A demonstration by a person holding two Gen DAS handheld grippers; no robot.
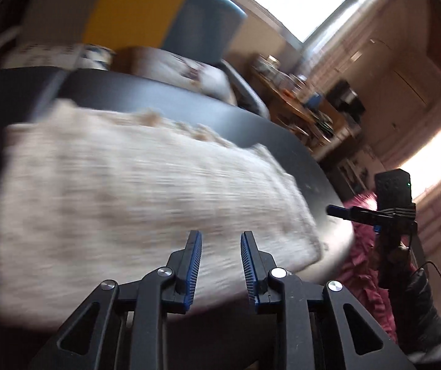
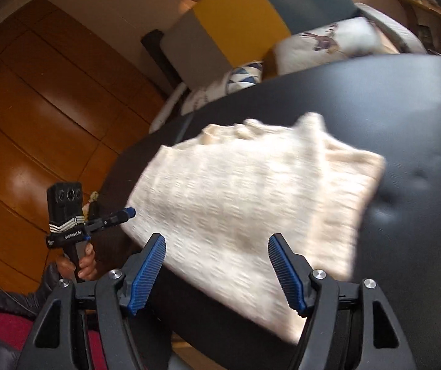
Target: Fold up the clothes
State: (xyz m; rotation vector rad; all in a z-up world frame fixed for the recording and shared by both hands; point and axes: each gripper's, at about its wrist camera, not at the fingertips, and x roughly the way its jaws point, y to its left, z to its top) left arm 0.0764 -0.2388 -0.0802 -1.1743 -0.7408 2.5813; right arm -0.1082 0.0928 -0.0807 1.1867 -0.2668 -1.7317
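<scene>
Black counter (image 2: 405, 123) under folded cream knit (image 2: 251, 191); soft, floppy, best pinched at near edge. Left claw (image 1: 221, 237), right claw (image 2: 217, 243) open, empty.

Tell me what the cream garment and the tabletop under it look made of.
Cream garment: looks like a thick knit, wool or cotton, matte; rows of ribbed stitch texture show despite the blur. Tabletop: smooth black surface with a soft sheen, possibly painted wood or laminate; pale reflections show.

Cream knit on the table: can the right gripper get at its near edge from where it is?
Probably yes. The right gripper is open, holding nothing, with the cream knit directly ahead on the black table. Nothing visible blocks the way.
</scene>
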